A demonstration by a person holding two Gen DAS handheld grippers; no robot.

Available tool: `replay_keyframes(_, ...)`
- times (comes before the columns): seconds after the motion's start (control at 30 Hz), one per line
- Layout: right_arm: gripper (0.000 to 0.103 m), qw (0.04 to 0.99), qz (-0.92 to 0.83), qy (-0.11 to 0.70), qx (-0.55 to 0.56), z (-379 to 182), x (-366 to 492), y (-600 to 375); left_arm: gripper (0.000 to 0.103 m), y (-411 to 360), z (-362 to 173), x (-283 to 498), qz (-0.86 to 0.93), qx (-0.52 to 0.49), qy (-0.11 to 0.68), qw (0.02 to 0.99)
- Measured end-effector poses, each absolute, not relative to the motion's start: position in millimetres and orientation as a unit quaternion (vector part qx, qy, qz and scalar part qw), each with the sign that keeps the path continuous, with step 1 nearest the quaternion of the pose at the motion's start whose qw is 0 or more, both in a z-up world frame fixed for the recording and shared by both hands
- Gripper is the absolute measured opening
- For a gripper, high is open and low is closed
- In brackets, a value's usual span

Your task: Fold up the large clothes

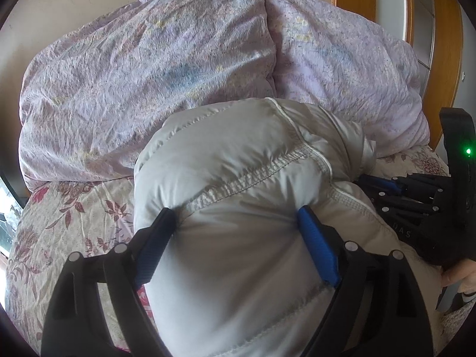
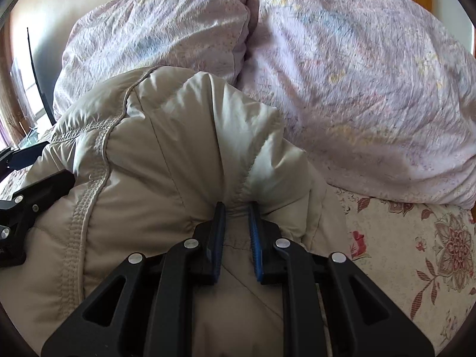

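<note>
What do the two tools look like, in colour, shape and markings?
The left tool and the right tool are black, with open triangular linkage arms, round silver pivot pins and ribbed blue finger pads. In the left wrist view, the right tool's body shows a green light and faint raised letters.

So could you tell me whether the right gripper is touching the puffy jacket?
Touching. The right wrist view shows the right gripper pinching a fold of the jacket between its fingers, the fabric puckering around them.

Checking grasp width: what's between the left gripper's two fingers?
A puffy bulge of the jacket fills the left gripper; jaws wide, pressing its sides. Left wrist view.
</note>
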State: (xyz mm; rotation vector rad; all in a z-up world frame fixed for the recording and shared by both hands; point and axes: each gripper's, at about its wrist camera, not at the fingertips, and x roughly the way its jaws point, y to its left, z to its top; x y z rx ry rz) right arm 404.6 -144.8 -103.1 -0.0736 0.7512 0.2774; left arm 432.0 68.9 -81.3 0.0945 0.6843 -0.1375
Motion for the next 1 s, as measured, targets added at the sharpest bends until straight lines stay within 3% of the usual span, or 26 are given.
replay_keyframes(1.0,0.016,0.923,0.132,0.361,-0.025,-108,410,-143,0.093,68,-97,442,-0.059,0.043,0.322,0.944)
